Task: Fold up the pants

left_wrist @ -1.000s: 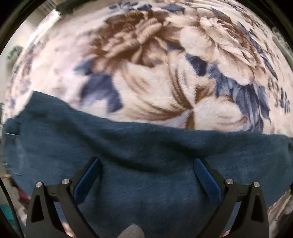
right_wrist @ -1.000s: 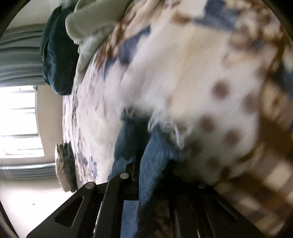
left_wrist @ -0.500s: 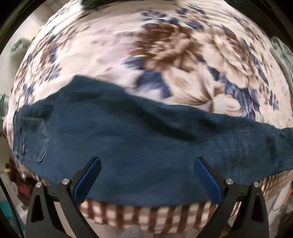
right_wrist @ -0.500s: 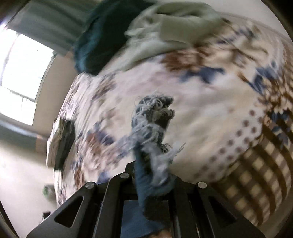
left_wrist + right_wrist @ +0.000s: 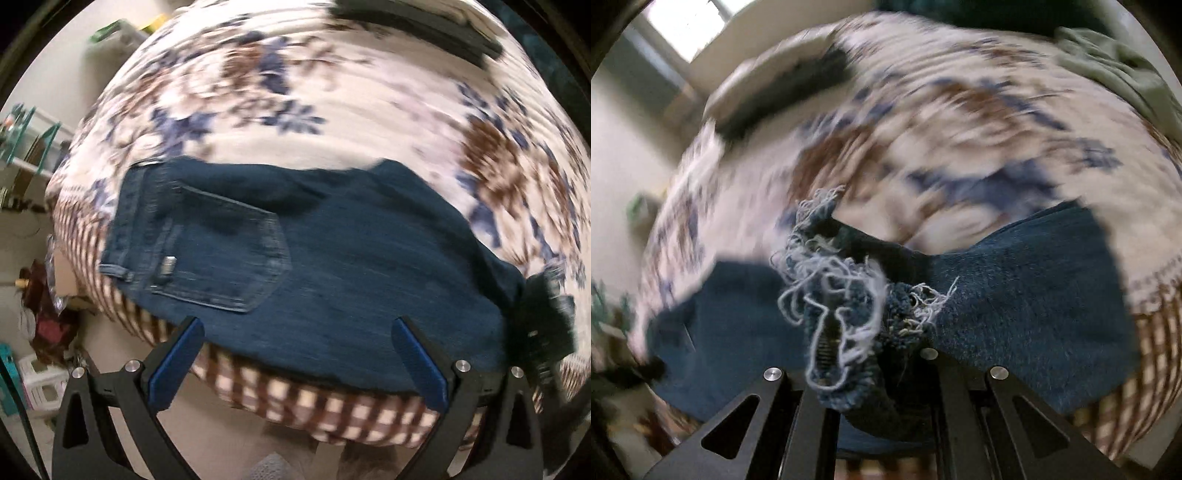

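Dark blue jeans [image 5: 332,266] lie across the near edge of a floral blanket [image 5: 332,122], back pocket [image 5: 221,251] and waistband at the left. My left gripper [image 5: 295,363] hangs above them, pointing down, open, blue pads wide apart with nothing between them. In the right wrist view my right gripper [image 5: 860,373] is shut on the frayed hem [image 5: 842,306] of a jeans leg, lifted above the rest of the jeans [image 5: 1015,302]. That right gripper shows as a dark blurred shape [image 5: 543,325] at the right edge of the left wrist view.
The blanket's brown checked border [image 5: 332,410] hangs over the bed edge, floor below. A pale green garment [image 5: 1119,74] and a dark pile [image 5: 417,26] lie at the far side. Shelves and clutter [image 5: 33,306] stand left of the bed. A window [image 5: 683,26] is beyond.
Both hands rose and swept sideways. The right gripper carried the frayed hem over the jeans; the left one drew back until waistband, pocket and bed edge came into view.
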Motion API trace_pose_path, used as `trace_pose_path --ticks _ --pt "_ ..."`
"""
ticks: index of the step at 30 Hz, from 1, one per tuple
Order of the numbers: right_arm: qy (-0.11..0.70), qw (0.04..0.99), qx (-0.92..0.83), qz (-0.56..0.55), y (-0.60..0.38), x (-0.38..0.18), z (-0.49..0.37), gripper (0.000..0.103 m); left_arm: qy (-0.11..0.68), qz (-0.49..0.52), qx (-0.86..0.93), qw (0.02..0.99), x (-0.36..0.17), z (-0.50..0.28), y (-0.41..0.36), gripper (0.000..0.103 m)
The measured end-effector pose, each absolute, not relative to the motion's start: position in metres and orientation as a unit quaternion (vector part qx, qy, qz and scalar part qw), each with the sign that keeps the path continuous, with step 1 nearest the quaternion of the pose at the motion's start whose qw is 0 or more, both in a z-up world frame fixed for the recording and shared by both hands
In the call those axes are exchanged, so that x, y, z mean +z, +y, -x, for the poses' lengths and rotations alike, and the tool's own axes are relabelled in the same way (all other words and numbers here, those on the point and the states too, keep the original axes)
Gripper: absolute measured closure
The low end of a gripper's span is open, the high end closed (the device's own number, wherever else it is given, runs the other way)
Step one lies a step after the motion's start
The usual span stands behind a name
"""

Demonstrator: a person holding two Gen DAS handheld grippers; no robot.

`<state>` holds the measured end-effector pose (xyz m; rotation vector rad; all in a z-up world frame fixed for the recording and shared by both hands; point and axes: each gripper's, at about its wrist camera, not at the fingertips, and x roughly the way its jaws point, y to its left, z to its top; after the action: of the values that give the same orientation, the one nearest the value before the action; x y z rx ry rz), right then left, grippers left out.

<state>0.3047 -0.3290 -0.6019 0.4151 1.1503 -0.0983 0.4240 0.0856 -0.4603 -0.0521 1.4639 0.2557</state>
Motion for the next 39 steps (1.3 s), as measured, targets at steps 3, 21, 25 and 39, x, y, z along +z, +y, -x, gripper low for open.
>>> trace_pose_path --ticks 3,21,25,39 --pt "0.558 0.814 -0.046 -0.157 -0.291 -0.616 -0.309 0.095 0.663 0.036 0.127 0.737 -0.458 -0.423 0.101 0.000" --pt "0.592 0.744 -0.026 -0.308 -0.435 -0.587 -0.264 0.016 0.714 0.114 -0.012 0.691 -0.517 -0.468 -0.011 0.000" --pt "0.614 0.722 -0.093 -0.303 -0.486 -0.607 -0.251 0.016 0.750 0.053 -0.039 0.658 -0.552 -0.466 -0.056 0.000" --pt "0.658 0.655 -0.099 -0.359 -0.506 -0.660 -0.240 0.016 0.745 0.095 -0.069 0.656 -0.555 -0.452 -0.063 0.042"
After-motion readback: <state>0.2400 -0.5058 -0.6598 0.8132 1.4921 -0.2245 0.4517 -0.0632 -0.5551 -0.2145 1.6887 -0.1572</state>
